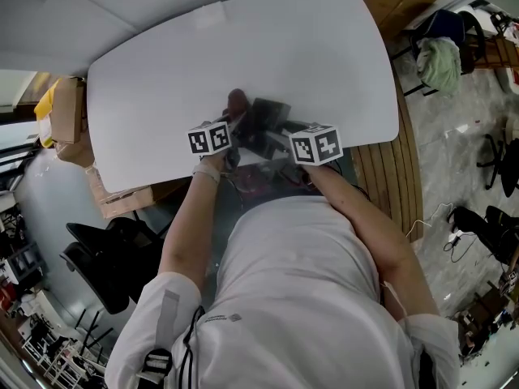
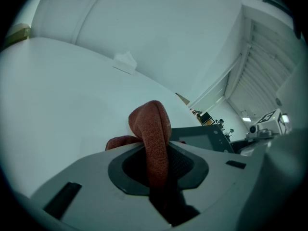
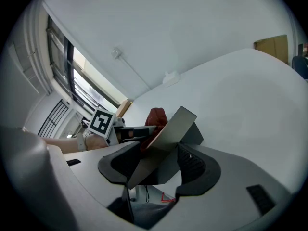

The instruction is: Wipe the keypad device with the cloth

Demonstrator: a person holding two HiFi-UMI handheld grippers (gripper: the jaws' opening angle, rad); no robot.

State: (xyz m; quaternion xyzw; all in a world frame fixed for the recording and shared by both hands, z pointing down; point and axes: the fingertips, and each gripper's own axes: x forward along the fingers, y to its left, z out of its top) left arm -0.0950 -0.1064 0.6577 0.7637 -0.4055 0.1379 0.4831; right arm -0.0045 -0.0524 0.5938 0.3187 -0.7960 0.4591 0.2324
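Our left hand-held gripper (image 2: pixel 156 166) pinches the red cloth (image 2: pixel 153 128). Our right hand-held gripper (image 3: pixel 160 163) is clamped on one edge of the grey keypad device (image 3: pixel 166 137), which sits tilted just beside the cloth. Both hang above the near edge of the white counter (image 1: pixel 243 47).

**Rust-red woven cloth (image 2: pixel 151 129) and flat grey keypad device (image 3: pixel 169 136), both held up over the near side of the white table (image 1: pixel 162 79).**

The cloth is pinched between the jaws of the left gripper (image 2: pixel 155 163). A folded loop of it stands up past them, and another fold bunches low to the left. The device is a thin slab clamped by its lower part in the jaws of the right gripper (image 3: pixel 161 166), tilted steeply with one corner pointing up and right. The cloth's loop sits right beside the device's face; whether they touch cannot be told.
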